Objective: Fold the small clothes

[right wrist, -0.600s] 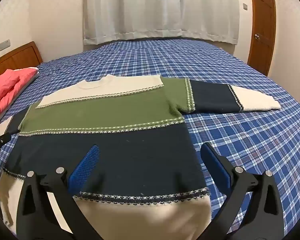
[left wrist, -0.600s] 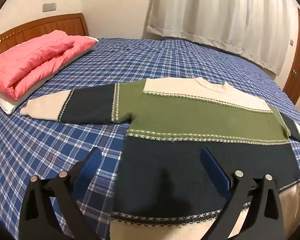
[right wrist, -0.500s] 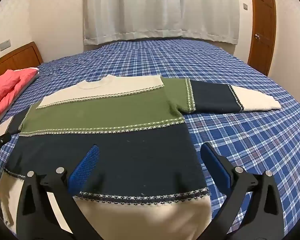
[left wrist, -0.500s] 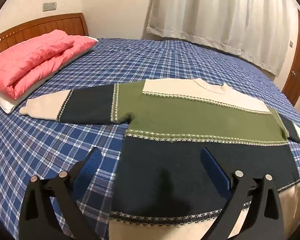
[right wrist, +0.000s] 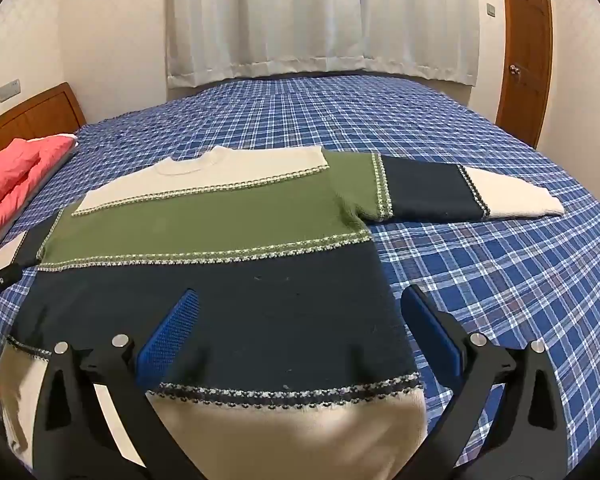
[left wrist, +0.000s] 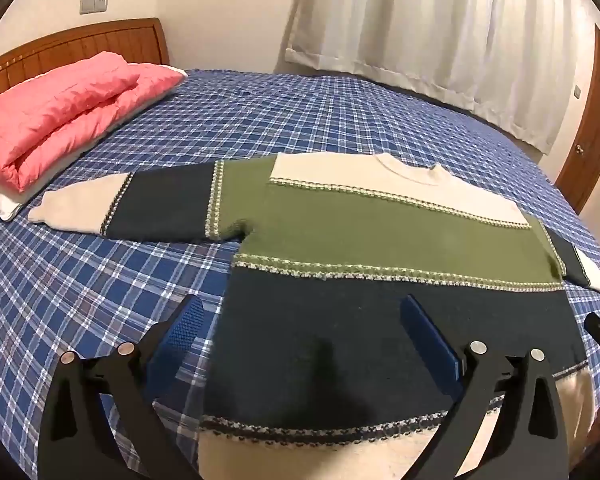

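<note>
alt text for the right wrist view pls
A colour-block sweater of cream, green and navy bands lies flat, sleeves spread, on a blue plaid bedspread. The open right gripper hovers over its hem, empty. White curtains hang behind.

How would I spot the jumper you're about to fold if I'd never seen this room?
Start at the big bed with the blue plaid cover. The sweater lies flat in the middle, both sleeves spread out. Unlike the pink quilt folded by the headboard, it is banded cream, green and navy.
</note>
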### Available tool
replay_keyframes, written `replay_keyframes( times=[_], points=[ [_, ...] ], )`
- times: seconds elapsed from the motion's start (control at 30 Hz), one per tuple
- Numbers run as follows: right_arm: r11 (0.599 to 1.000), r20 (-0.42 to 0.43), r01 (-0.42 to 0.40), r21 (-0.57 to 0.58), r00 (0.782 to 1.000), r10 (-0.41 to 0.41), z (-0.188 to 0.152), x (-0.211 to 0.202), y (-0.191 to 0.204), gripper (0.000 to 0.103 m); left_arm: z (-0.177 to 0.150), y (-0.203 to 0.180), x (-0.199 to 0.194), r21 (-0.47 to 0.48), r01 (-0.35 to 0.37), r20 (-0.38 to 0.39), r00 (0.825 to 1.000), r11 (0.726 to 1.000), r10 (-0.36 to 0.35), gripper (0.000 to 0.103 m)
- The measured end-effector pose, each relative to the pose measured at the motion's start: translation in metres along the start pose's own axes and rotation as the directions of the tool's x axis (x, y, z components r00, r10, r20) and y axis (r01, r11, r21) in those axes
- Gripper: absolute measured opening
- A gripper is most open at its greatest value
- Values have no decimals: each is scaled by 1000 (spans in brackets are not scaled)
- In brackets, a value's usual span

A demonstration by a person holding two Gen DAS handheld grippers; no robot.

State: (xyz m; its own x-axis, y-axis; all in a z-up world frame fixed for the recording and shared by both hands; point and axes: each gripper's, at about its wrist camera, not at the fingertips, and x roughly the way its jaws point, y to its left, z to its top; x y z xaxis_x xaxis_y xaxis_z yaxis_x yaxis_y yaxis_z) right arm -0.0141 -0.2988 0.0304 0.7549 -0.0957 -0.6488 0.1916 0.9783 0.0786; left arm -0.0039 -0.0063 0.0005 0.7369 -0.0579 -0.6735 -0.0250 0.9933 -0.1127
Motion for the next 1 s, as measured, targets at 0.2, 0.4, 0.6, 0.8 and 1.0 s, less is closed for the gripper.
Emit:
replay_keyframes(
  times=[0.2, 0.4, 0.6, 0.8, 1.0],
  points=[
    [1000, -2, -1, -3, 1000, 1, -1, 0, 0, 101, -2, -3, 1, 2, 5, -5, 1000, 1000, -5, 98],
    [1000, -3, 1, -4, 1000, -1, -1, 1, 1, 101, -2, -4, 2, -6, 8, -10, 1000, 1000, -8, 98],
    [1000, -4, 1, -7, 1000, -1, -1, 1, 1, 101, -2, -4, 3, -7, 10, -13, 1000, 1000, -11, 98],
    [1000, -5, 2, -7, 1000, -2, -1, 1, 1, 101, -4, -3, 3, -10, 13, -14, 1000, 1000, -14, 98],
    [1000, -7, 3, -11, 1000, -3, -1, 1, 1, 101, -5, -3, 3, -7, 14, -13, 1000, 1000, -14, 98]
  ],
)
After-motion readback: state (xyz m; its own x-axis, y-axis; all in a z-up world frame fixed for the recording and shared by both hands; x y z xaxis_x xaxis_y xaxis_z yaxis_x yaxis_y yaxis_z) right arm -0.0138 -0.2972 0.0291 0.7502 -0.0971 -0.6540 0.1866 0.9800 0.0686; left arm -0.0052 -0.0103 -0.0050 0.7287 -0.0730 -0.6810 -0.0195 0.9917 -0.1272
